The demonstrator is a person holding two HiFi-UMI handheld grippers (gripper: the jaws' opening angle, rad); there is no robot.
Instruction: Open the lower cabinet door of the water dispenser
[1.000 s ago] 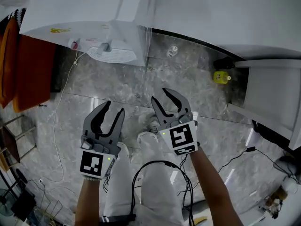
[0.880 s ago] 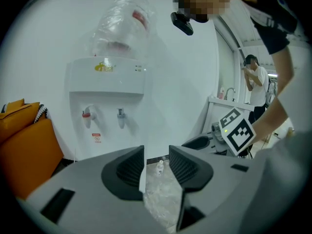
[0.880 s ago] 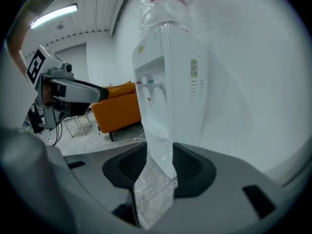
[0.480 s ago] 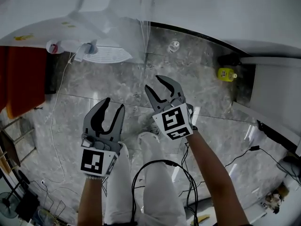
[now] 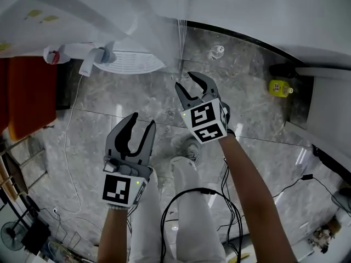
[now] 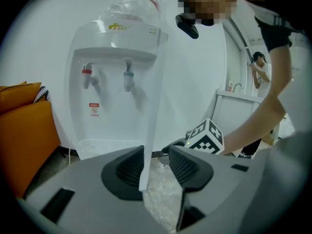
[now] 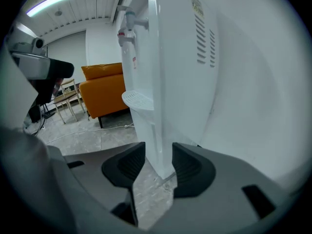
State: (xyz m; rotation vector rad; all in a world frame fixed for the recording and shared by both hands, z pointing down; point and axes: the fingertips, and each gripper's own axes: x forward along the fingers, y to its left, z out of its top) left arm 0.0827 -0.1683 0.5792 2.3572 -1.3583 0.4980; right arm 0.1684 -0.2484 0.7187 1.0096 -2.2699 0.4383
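The white water dispenser point(image 5: 82, 21) stands at the top left of the head view, with a red tap point(image 5: 52, 55), a blue tap point(image 5: 107, 53) and a drip tray point(image 5: 129, 63). My right gripper point(image 5: 189, 84) is close to the dispenser's right front corner. Its jaws are opening and hold nothing; the dispenser's lower corner point(image 7: 163, 150) shows beyond the gap. The lower front panel point(image 7: 145, 130) lies below the tray. My left gripper point(image 5: 141, 122) hangs open and empty farther back over the floor, facing the dispenser's front point(image 6: 117, 82). Its own body hides the lower cabinet there.
An orange sofa point(image 5: 27, 92) stands left of the dispenser. A white cable point(image 5: 68, 147) runs across the marble floor. A yellow bottle point(image 5: 279, 86) and a white cabinet point(image 5: 329, 119) are at the right. The person's legs point(image 5: 181, 201) are below the grippers.
Both grippers have sunk toward the floor. The right one has moved closer to the dispenser's corner and its jaws stand wider. The left jaws look unchanged.
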